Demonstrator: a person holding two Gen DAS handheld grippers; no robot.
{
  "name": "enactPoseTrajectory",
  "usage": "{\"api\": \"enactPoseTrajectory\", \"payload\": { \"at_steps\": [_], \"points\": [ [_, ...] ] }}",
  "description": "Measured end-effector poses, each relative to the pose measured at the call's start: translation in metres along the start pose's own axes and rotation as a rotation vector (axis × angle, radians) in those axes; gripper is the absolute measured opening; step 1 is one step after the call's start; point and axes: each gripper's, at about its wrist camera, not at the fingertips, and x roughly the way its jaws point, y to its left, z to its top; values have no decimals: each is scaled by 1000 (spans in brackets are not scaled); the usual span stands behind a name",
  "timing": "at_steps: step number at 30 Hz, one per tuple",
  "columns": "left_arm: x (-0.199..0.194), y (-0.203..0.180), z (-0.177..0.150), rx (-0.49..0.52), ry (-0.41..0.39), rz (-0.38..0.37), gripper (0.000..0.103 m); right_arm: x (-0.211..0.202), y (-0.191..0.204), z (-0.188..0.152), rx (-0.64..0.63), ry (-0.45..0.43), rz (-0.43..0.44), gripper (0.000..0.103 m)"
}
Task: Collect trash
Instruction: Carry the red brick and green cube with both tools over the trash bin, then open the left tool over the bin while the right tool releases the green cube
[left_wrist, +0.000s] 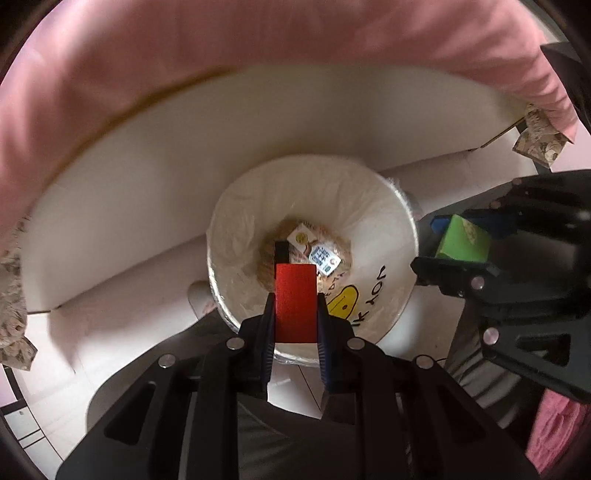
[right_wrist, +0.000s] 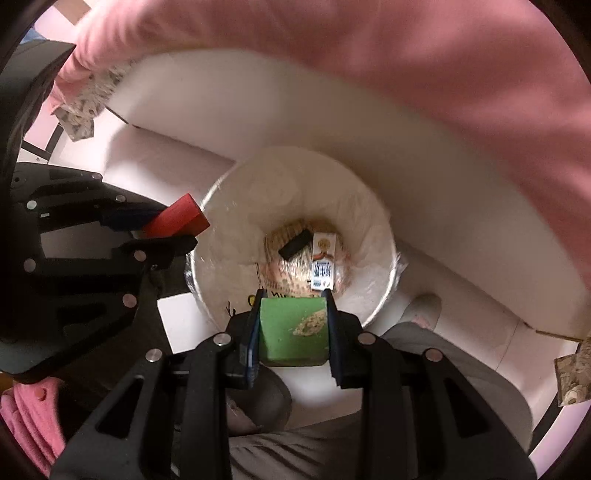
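Note:
My left gripper (left_wrist: 295, 306) is shut on a red block (left_wrist: 296, 302) and holds it above the near rim of a white lined trash bin (left_wrist: 384, 221). My right gripper (right_wrist: 293, 314) is shut on a green block (right_wrist: 293, 332) with a pale scuffed patch, also over the bin's (right_wrist: 229, 206) near rim. Each gripper shows in the other's view: the right one with the green block (left_wrist: 461, 240), the left one with the red block (right_wrist: 177, 219). At the bin's bottom lie a small black piece (right_wrist: 293, 243) and a white printed carton (right_wrist: 323, 262).
The bin stands on a pale floor (left_wrist: 110, 295) beside a white bed base (left_wrist: 184, 147) with a pink cover (left_wrist: 221, 37) hanging over it. A person's grey-trousered legs (right_wrist: 295, 443) are below the grippers.

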Motion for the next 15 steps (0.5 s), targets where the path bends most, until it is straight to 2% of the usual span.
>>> {"api": "enactPoseTrajectory", "payload": {
  "at_steps": [15],
  "points": [
    [85, 17, 17, -104, 153, -92, 22, 89, -19, 16, 33, 185, 9, 31]
  ]
}}
